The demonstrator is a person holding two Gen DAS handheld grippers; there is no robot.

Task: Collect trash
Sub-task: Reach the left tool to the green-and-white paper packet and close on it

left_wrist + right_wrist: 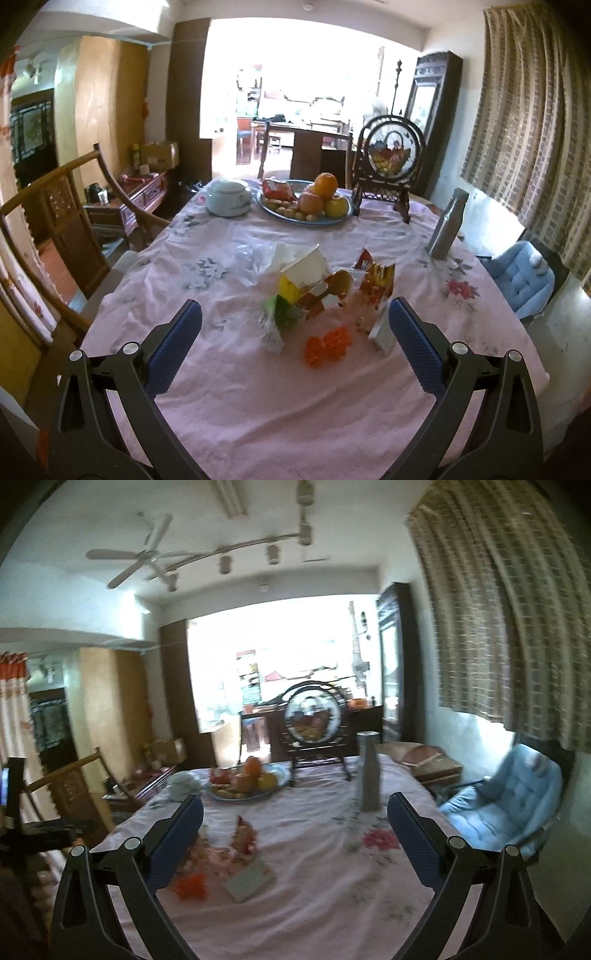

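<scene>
Both tools, left point(294, 317) and right point(295, 812), stood apart and empty. The trash pile point(321, 291) lay mid-tabletop point(258, 406). Risk: loose, overlapping wrappers could scatter; the blurred right view possibly hid pieces.

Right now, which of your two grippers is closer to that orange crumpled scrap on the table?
Left. The left gripper frames the orange scrap just ahead; for the right gripper it lies off to its left.

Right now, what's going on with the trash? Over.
Left gripper open, right gripper open, both empty. Trash pile untouched on tablecloth. Nothing blocking.
</scene>
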